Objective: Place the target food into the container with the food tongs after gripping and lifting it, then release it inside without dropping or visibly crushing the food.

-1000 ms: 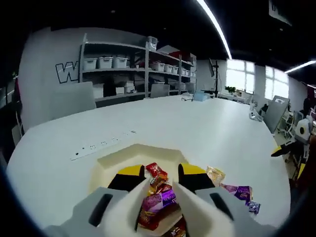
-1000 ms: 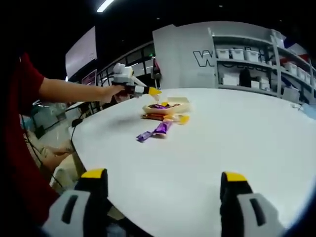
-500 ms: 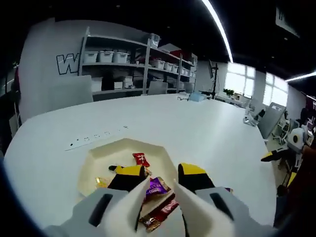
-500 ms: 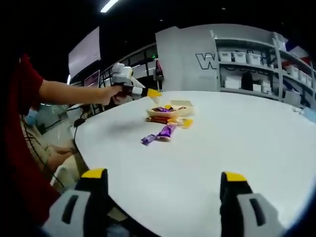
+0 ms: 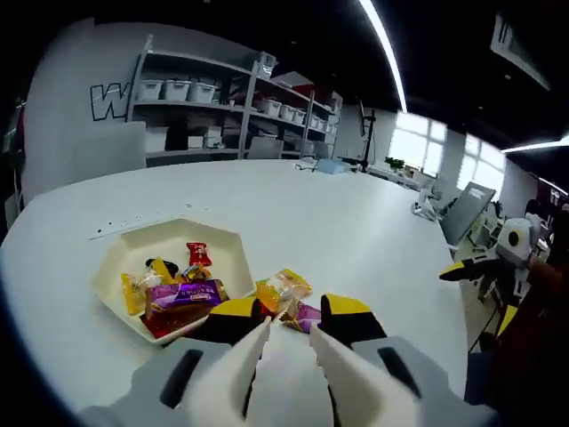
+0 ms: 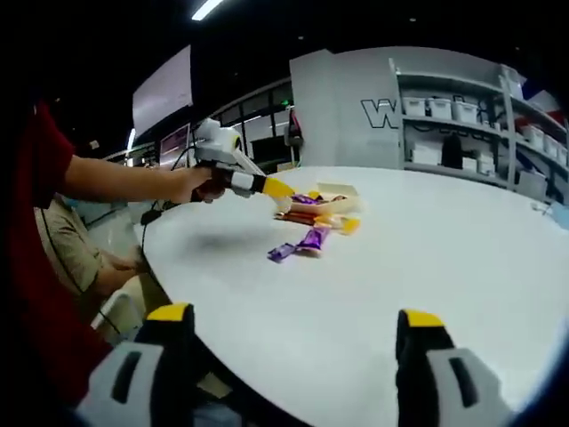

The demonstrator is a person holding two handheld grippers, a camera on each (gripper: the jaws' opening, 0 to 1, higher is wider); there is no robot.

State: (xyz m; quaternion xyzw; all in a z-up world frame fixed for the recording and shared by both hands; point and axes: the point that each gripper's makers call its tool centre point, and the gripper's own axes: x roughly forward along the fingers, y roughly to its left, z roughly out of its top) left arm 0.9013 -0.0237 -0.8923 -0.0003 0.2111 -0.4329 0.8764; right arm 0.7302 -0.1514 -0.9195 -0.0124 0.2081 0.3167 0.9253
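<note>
As it withdrew | left hand-held gripper (image 5: 291, 318) empty | tray (image 5: 116, 267) holds candies

Cream tray (image 5: 116, 267), purple wrapper (image 5: 182, 294), white table (image 5: 356, 222).

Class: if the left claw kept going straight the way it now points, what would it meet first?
Probably the wrapped candies on the table just ahead of the left claw: the yellow candy and the purple candy lie between its tips. Depth is unclear, though. The cream tray sits off to one side.
</note>
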